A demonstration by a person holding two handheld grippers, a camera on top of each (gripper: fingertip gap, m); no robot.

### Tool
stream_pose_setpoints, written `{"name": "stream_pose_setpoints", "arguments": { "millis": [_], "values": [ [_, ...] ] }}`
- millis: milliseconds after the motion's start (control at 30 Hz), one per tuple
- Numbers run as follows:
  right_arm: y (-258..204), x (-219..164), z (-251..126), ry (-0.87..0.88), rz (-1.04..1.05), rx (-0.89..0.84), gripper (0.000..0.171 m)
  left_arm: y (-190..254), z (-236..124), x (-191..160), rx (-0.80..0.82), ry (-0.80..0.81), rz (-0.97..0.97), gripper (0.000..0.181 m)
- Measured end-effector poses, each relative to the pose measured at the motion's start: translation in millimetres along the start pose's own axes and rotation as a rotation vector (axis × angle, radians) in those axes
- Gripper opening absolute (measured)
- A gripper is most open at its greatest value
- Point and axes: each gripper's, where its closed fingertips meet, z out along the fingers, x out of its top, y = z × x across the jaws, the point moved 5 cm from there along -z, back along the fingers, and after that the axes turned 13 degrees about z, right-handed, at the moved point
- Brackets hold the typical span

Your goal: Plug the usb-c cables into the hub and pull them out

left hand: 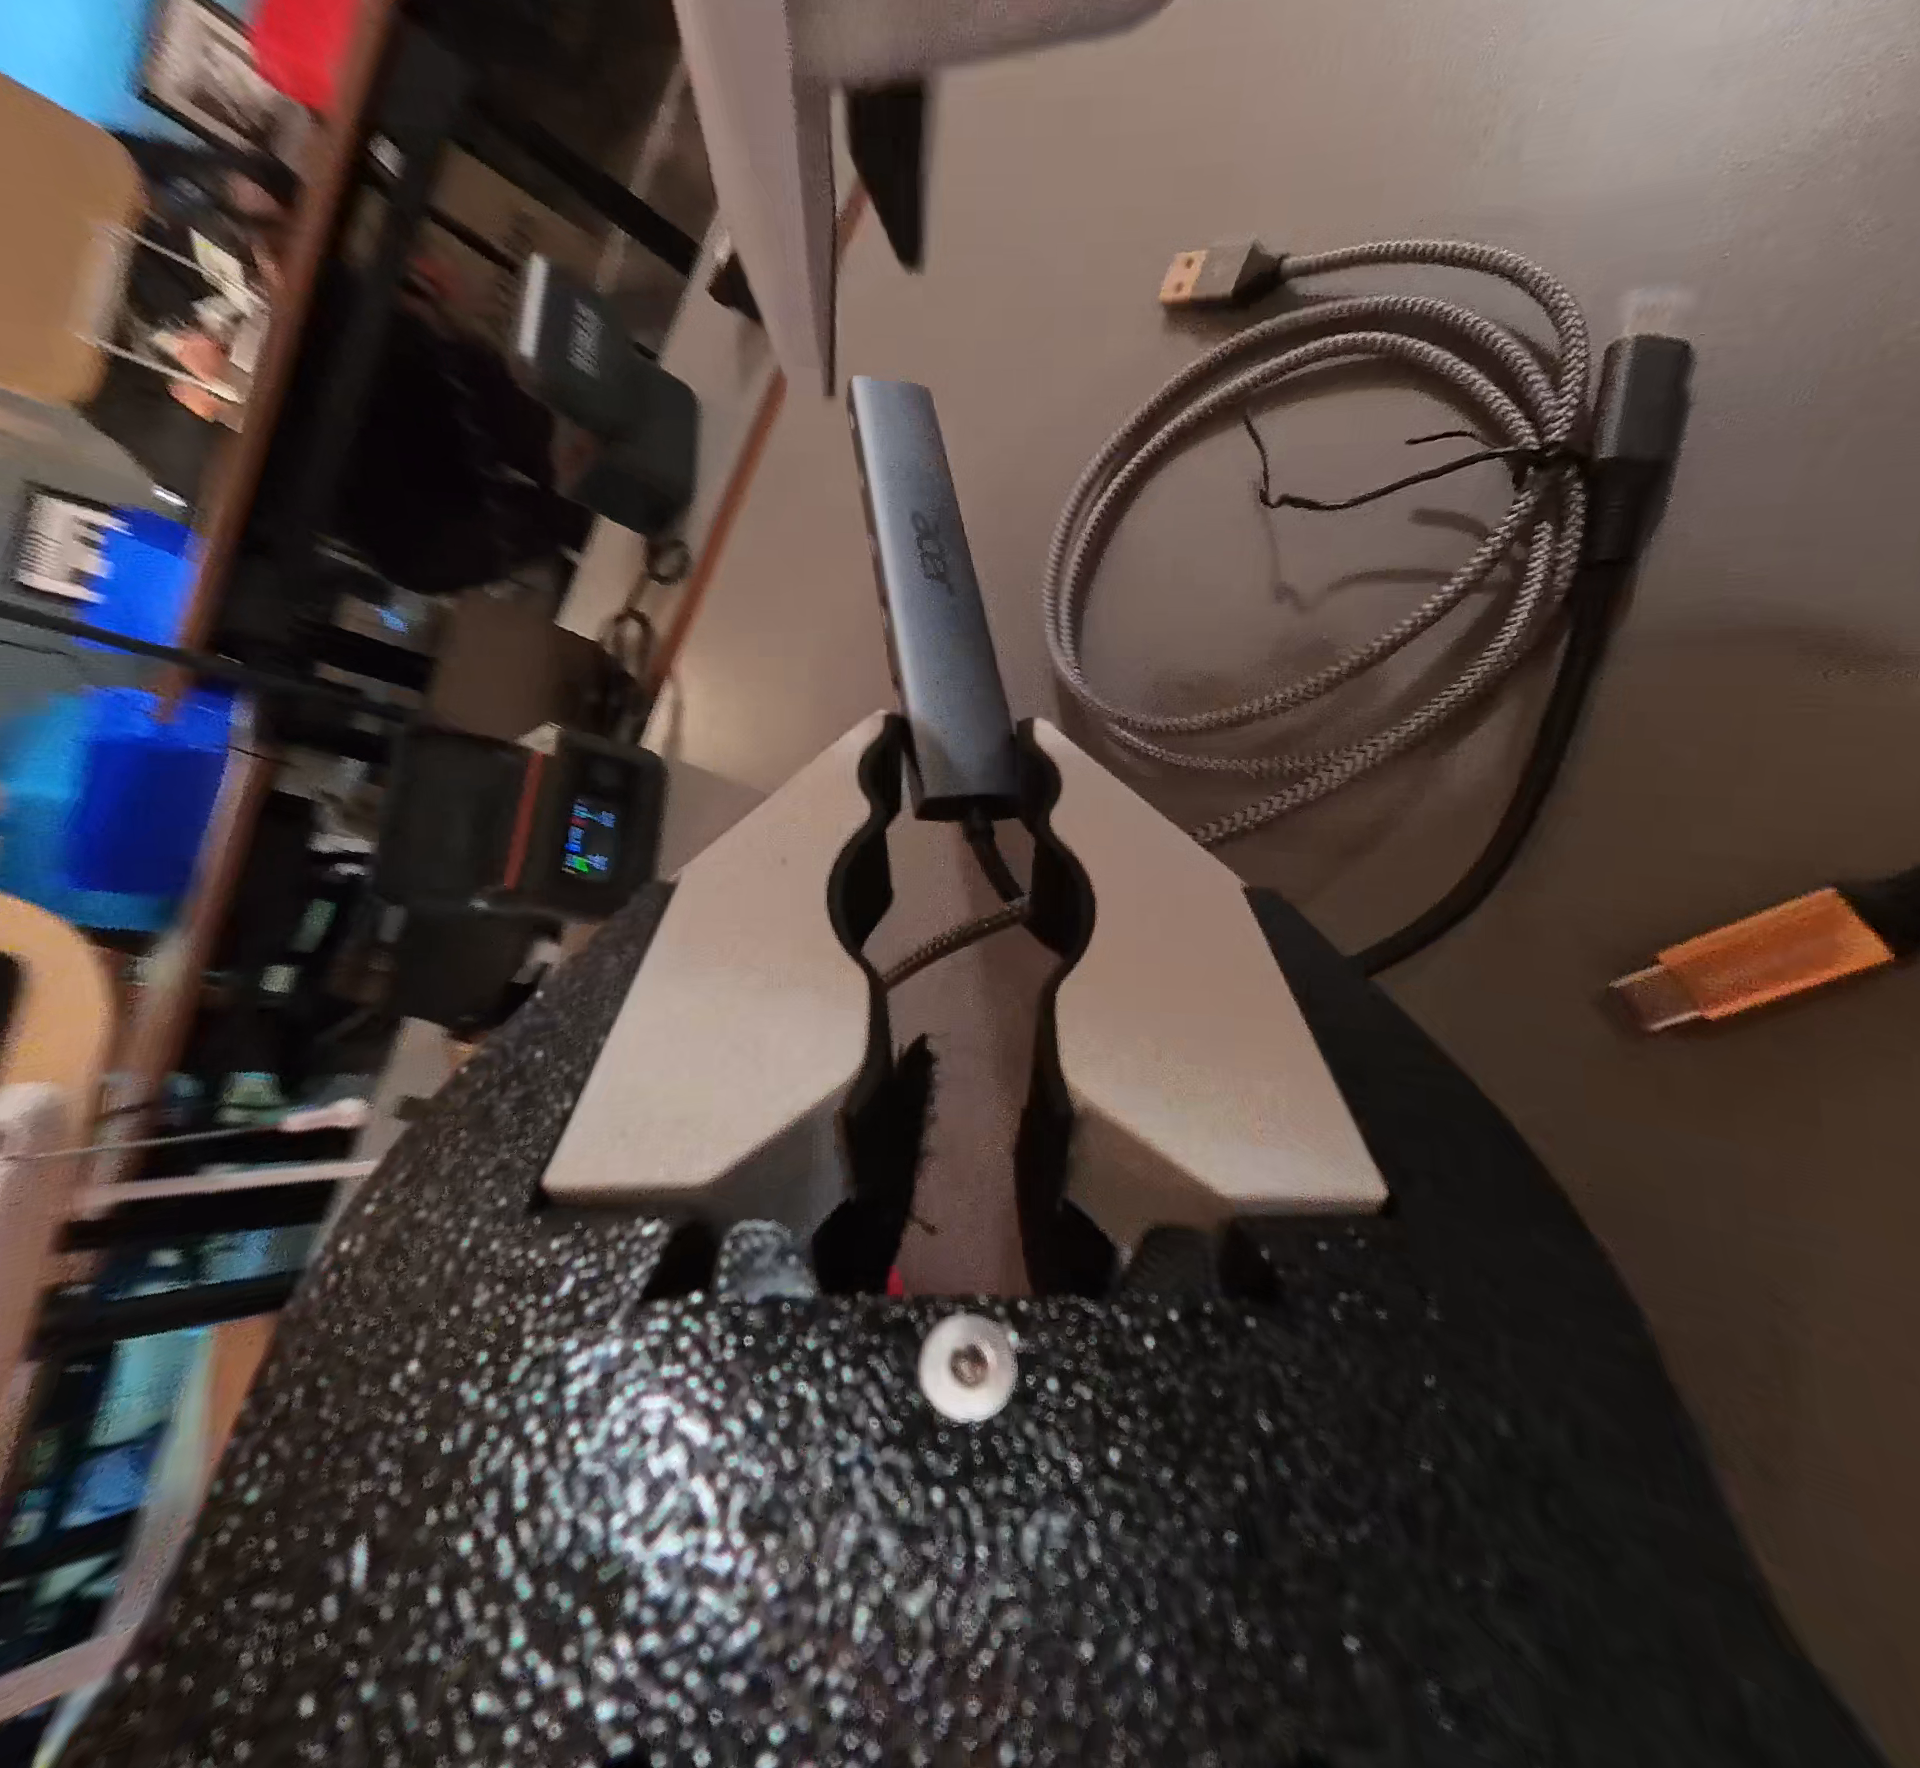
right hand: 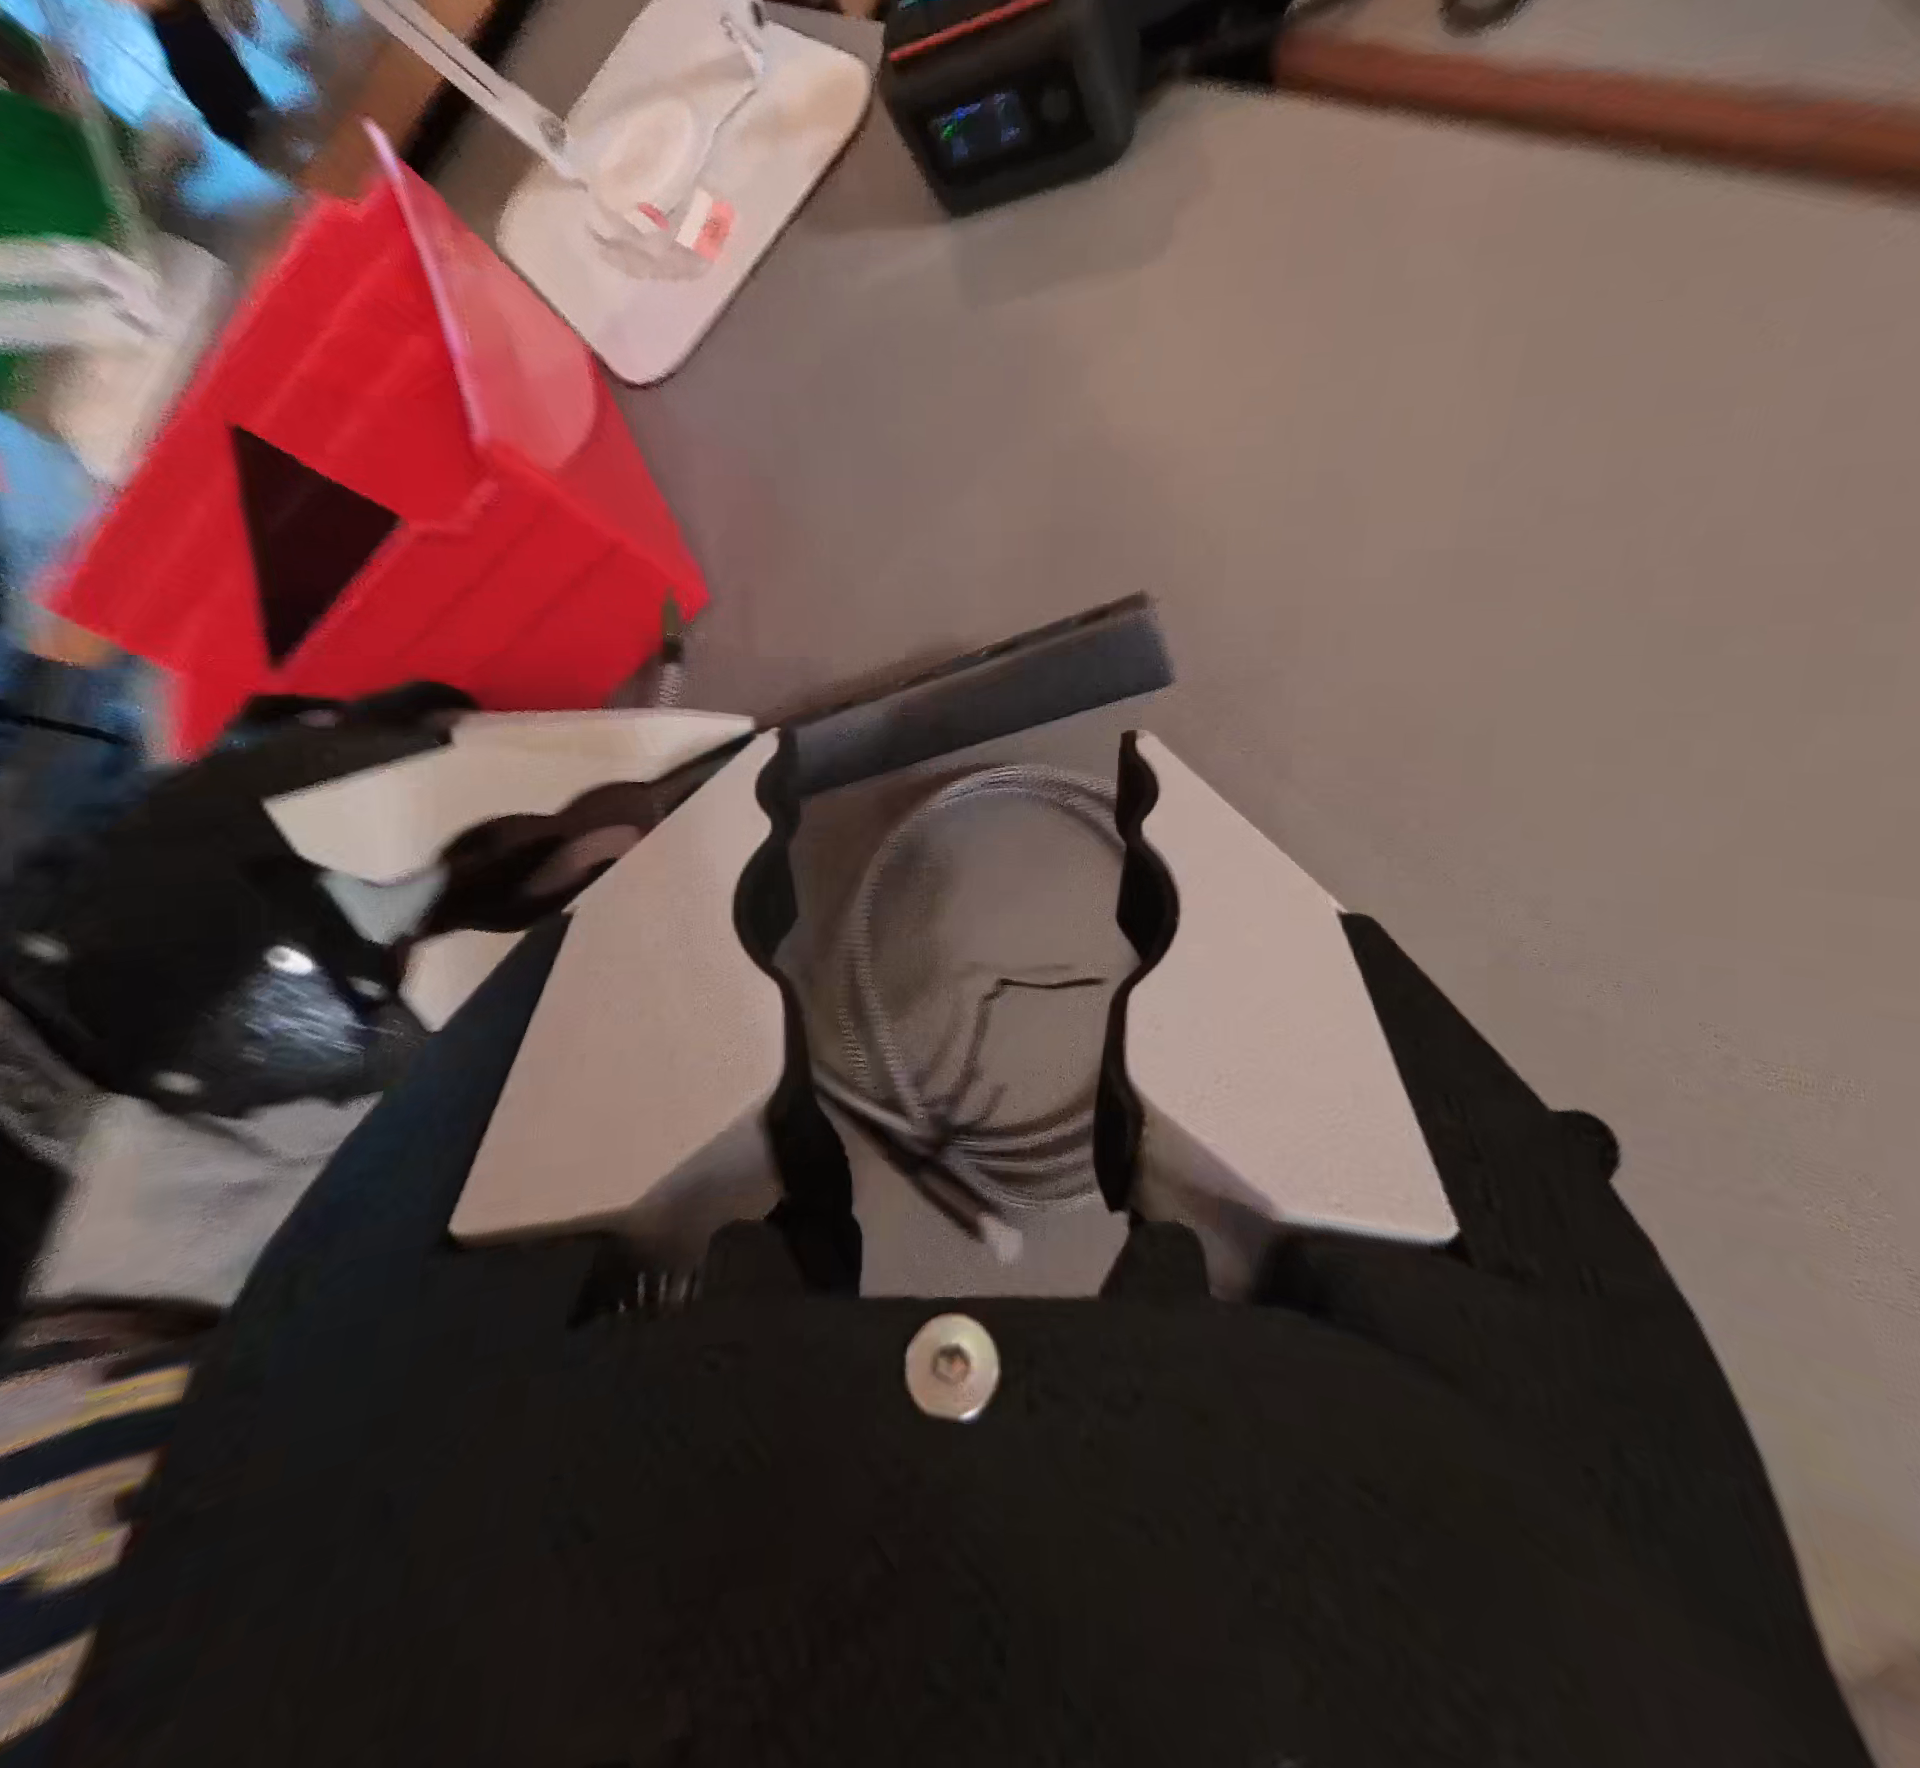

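My left gripper (left hand: 961,742) is shut on the near end of a slim grey hub (left hand: 925,575) and holds it above the table, pointing away from me. A coiled grey braided cable (left hand: 1340,565) with a USB plug (left hand: 1216,284) lies on the table to its right. An orange-cased plug (left hand: 1756,965) lies at the right edge. In the right wrist view my right gripper (right hand: 951,762) is open and empty above the coiled cable (right hand: 935,980). The hub (right hand: 977,690) crosses just beyond its fingertips, held by the left gripper (right hand: 717,742) coming in from the left.
A red bin (right hand: 395,513) stands at the left, with a white lamp base (right hand: 686,170) behind it. A black device with a small screen (right hand: 997,56) sits at the table's back edge. The grey table (right hand: 1455,523) spreads to the right.
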Motion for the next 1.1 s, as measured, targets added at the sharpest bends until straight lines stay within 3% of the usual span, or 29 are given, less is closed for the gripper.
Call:
{"name": "stream_pose_setpoints", "arguments": {
  "millis": [33,100,200,267,333,433,533,600,733,833,967,1100],
  "values": [
    [-0.2,-3.2,5.6,-0.004,0.085,0.061,0.061,-1.0,-1.3,1.4,0.043,0.005,0.035,0.02],
    [-1.3,-5.6,14.5,0.022,0.226,0.199,0.061,-1.3,-3.4,5.5,0.102,0.015,0.118,0.02],
    [4.3,-7.6,23.2,0.077,0.329,0.259,0.059,-1.6,-7.5,11.9,0.186,0.041,0.217,0.02],
    [1.8,-6.9,24.0,0.115,0.365,0.334,0.036,-2.1,-9.8,15.2,0.232,0.048,0.269,0.02],
    [-1.5,-3.8,20.7,0.173,0.361,0.402,0.03,-3.1,-10.2,16.8,0.245,0.067,0.243,0.019],
    [-11.9,1.8,8.4,0.275,0.293,0.535,0.022,-8.2,-16.0,21.5,0.168,0.189,0.003,0.026],
    [-18.5,5.6,-5.1,0.354,0.218,0.591,0.021,-26.0,-26.5,23.7,0.116,0.381,-0.323,0.073],
    [-23.8,9.4,-16.3,0.433,0.171,0.622,0.021,-35.9,-32.9,21.3,0.103,0.471,-0.454,0.082],
    [-38.3,21.2,-51.0,0.682,0.076,0.632,0.021,-38.8,-72.7,38.0,0.153,0.744,-0.413,0.041],
    [-45.7,31.7,-75.9,0.821,0.046,0.565,0.021,-23.3,-93.1,64.0,0.032,0.915,-0.331,0.012],
    [-66.9,34.5,-102.3,0.893,0.052,0.636,0.021,-15.1,-77.7,90.3,-0.221,0.936,-0.445,0.008],
    [-84.2,26.4,-121.0,0.901,0.051,0.694,0.021,-24.3,-63.8,108.0,-0.299,1.005,-0.594,0.017]
  ]
}}
